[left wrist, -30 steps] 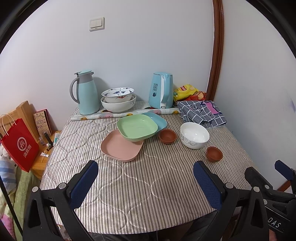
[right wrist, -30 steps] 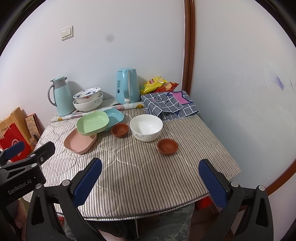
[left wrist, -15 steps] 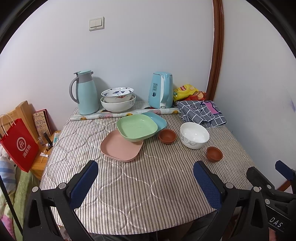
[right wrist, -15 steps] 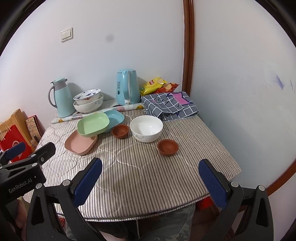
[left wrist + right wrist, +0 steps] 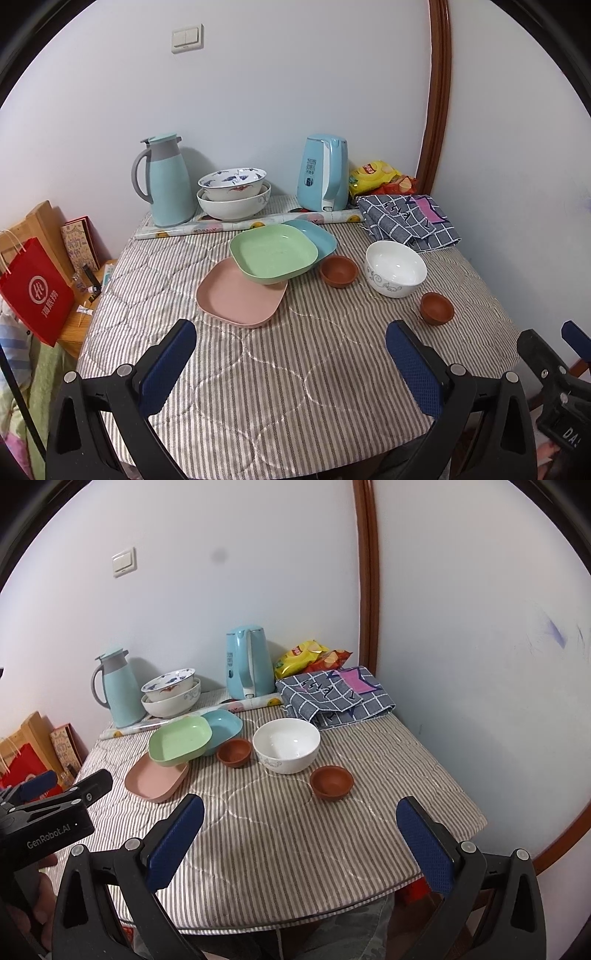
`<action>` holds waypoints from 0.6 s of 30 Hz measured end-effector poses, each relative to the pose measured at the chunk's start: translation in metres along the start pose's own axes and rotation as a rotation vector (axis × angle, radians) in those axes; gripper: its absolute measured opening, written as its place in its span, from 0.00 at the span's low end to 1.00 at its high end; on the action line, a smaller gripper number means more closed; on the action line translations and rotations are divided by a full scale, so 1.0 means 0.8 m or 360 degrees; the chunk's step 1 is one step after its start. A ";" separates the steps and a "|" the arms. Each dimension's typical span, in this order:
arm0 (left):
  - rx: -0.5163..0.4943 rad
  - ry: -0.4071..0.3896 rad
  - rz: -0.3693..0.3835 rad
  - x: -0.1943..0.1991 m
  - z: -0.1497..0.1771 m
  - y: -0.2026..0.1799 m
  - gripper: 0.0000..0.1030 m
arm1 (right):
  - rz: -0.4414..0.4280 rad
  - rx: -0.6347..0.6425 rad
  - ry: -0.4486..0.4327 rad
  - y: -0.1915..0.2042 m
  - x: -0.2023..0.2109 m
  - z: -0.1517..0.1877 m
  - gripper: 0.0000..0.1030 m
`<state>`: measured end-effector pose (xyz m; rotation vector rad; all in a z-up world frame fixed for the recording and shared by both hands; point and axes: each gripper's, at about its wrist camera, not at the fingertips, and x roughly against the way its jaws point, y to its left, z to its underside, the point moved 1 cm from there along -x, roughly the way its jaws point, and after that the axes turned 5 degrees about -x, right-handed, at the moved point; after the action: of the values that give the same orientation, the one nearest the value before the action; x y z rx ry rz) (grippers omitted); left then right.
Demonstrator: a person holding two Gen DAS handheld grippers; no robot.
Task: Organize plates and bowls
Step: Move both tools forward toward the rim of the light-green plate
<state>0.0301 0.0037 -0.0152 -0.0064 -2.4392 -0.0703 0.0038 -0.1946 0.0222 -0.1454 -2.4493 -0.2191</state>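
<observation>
Both grippers have barely shifted: the right gripper (image 5: 300,834) (jaws wide, empty) sits nearest the small brown clay bowl (image 5: 331,781) ahead; the left gripper (image 5: 291,360), equally wide, faces the pink square plastic plate (image 5: 242,296).

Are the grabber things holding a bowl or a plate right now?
No. The left gripper and right gripper both have open, empty jaws above the striped tablecloth.

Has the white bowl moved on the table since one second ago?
No. The white bowl keeps its place between the two brown bowls, in front of the checked cloth.
</observation>
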 end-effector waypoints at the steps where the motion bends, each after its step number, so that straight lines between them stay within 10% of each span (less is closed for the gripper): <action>1: 0.0003 0.0004 0.0003 -0.004 -0.002 0.002 1.00 | -0.0001 -0.0012 -0.0001 -0.002 -0.002 0.000 1.00; 18: 0.0038 0.0054 0.0071 -0.056 -0.036 0.018 1.00 | -0.0001 -0.0031 0.0091 0.016 -0.051 -0.025 0.99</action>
<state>0.0836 0.0174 -0.0213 -0.0488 -2.4045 -0.0211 0.0493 -0.1877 0.0132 -0.1448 -2.3911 -0.2439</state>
